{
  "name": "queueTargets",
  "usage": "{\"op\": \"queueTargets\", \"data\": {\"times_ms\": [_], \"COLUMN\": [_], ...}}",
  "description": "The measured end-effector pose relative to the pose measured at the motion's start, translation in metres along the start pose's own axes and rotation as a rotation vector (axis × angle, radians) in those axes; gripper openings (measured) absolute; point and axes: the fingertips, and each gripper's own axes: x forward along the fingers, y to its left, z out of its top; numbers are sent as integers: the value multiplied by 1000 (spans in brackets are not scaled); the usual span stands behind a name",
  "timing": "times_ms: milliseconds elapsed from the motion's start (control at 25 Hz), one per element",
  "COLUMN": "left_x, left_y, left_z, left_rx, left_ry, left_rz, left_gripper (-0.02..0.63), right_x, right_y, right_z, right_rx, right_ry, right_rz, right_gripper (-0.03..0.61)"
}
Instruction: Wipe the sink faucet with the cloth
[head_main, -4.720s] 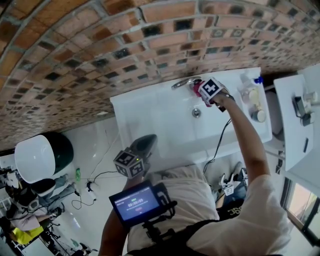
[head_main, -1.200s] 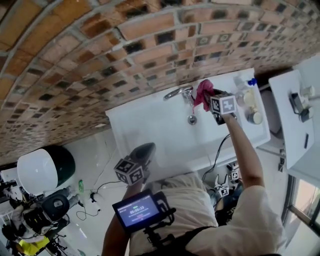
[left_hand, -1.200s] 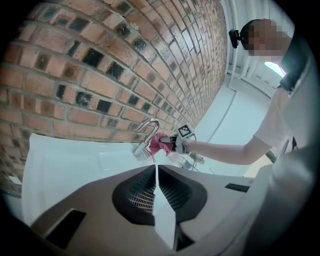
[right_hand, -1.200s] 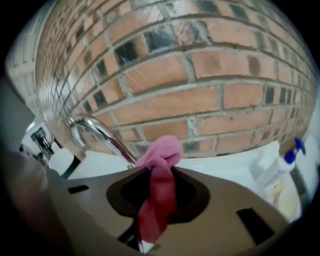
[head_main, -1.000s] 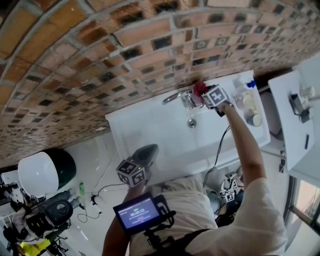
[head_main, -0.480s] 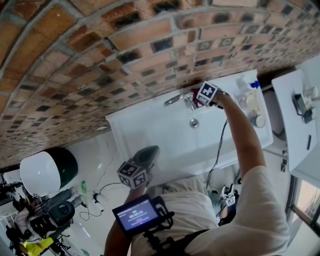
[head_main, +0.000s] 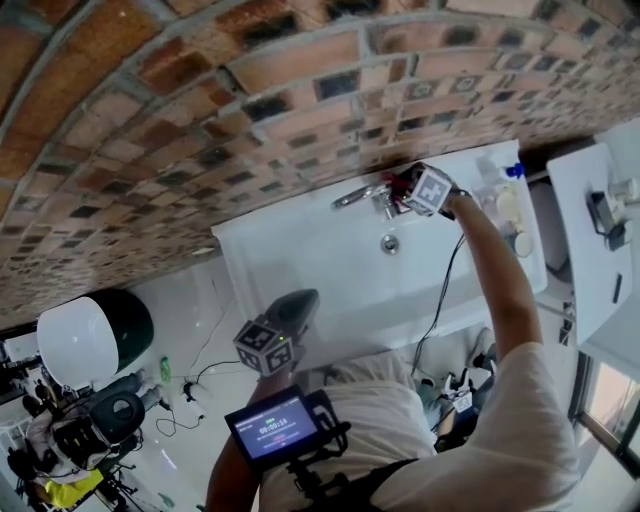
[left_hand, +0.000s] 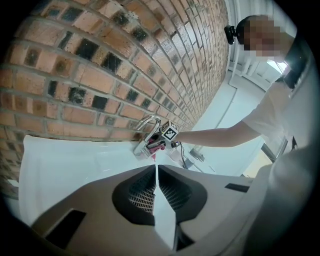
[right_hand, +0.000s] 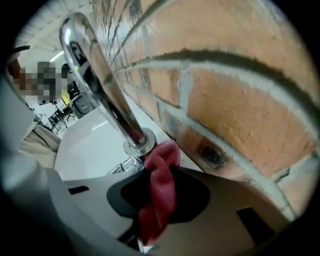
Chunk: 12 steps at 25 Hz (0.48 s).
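Person is wearing a pale short-sleeved T-shirt (head_main: 520, 430) and black chest harness (head_main: 340, 485) carrying a small screen (head_main: 272, 427) — grey left gripper (left_hand: 156, 167) and right gripper (head_main: 400, 187) are each bearing a black-and-white marker cube (head_main: 262, 345).

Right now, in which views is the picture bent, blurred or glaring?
Head view: sharp, but the brick wall bows into an arc. Left gripper view: round fisheye frame with black corners, and bright daylight washes out the upper right. Right gripper view: the cloth and nearest bricks are soft, and the faucet carries bright glare streaks.
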Motion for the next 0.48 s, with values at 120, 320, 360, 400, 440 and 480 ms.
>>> {"op": "queueTargets", "data": {"times_ms": [120, 320, 360, 400, 440, 480], "left_x": [4, 9, 10, 10, 11, 11], "left_y": [-2, -7, -8, -9, -11, -12], "left_z": [3, 4, 4, 3, 2, 2], "left_rx": [14, 17, 18, 22, 27, 29], "left_ry": [0, 10, 15, 18, 19, 20], "left_rz": [-15, -27, -28, -31, -35, -38], "left_gripper": [-3, -3, -3, -3, -3, -3], "right_x": [-22, -52, -56, -59, -62, -66], "right_y": [4, 17, 18, 19, 20, 20], "right_z": [13, 35, 39, 41, 43, 45], "right_rx": [6, 27, 23, 24, 29, 37], "right_ry": [-91, -248, -260, -270, -283, -301], "right_rz": [-22, -21, -36, -50, -60, -65], "right_gripper": [94, 94, 92, 94, 92, 92]}}
